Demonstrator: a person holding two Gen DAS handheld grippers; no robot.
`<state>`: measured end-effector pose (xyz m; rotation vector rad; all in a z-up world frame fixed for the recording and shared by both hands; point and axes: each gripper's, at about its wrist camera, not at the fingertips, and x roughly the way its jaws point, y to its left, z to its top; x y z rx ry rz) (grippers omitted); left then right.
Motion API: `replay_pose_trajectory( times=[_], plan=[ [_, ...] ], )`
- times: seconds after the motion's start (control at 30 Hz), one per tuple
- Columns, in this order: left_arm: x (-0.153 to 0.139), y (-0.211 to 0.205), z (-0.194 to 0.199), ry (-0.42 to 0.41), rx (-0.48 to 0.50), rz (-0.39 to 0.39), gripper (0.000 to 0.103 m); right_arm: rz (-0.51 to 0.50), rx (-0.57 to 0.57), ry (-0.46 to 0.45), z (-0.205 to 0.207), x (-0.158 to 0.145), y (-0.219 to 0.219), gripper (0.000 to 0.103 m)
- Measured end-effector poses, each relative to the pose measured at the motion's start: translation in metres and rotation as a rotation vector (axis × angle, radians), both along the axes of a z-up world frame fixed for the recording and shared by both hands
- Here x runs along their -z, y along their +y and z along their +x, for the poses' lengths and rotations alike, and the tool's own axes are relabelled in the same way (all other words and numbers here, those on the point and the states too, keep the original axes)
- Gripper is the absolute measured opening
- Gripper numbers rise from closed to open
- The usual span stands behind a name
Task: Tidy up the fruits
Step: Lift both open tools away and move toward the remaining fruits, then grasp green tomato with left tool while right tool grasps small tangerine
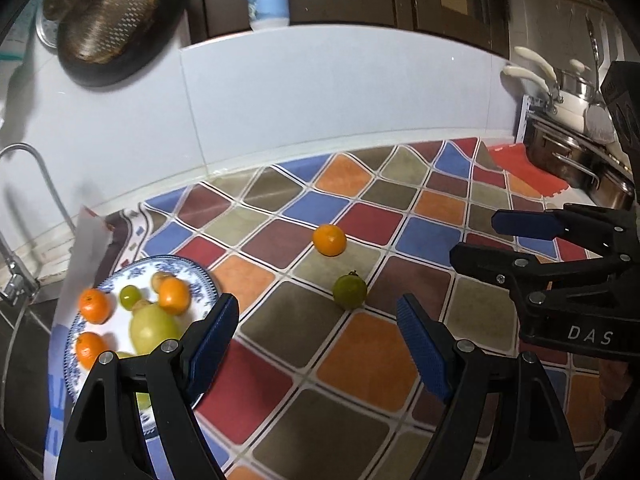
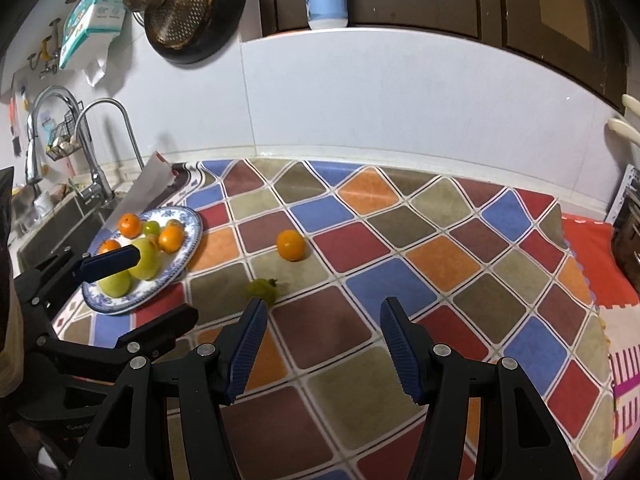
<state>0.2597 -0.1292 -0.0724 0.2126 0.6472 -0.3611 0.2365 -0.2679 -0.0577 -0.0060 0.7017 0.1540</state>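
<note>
Orange and green are what you have left loose: one orange fruit (image 1: 329,239) and one small green fruit (image 1: 350,291) sit on the patchwork cloth (image 1: 360,360), near each other but apart, both well off the blue-patterned plate (image 1: 208,280) where the other fruits already lie; your left gripper (image 1: 318,336) has its jaws spread with nothing between them, and the green fruit sits just beyond its tips; your right gripper (image 2: 322,340) is likewise spread and empty, with the green fruit near its left finger. Take the green one first, I'd say; centre it between the pads before closing; squeeze gently, since it looks round and likely to roll; keep the two tools from crossing; carry it to a bare patch of plate, not onto the piled fruit.
</note>
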Motion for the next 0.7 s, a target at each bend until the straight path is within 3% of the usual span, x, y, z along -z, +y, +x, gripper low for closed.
replay_pose_trajectory(
  times=[0.13, 0.53, 0.7],
  plan=[
    [0.009, -0.009, 0.016, 0.026, 0.018, 0.011, 0.079, -0.003, -0.007, 0.022, 0.014, 0.010, -0.005, 0.060],
    [0.037, -0.028, 0.051, 0.112, 0.065, 0.028, 0.059, 0.007, 0.003, 0.096, 0.049, 0.042, -0.020, 0.060],
    [0.044, -0.033, 0.060, 0.151, 0.090, 0.022, 0.044, 0.007, 0.003, 0.108, 0.056, 0.048, -0.023, 0.060]
  ],
)
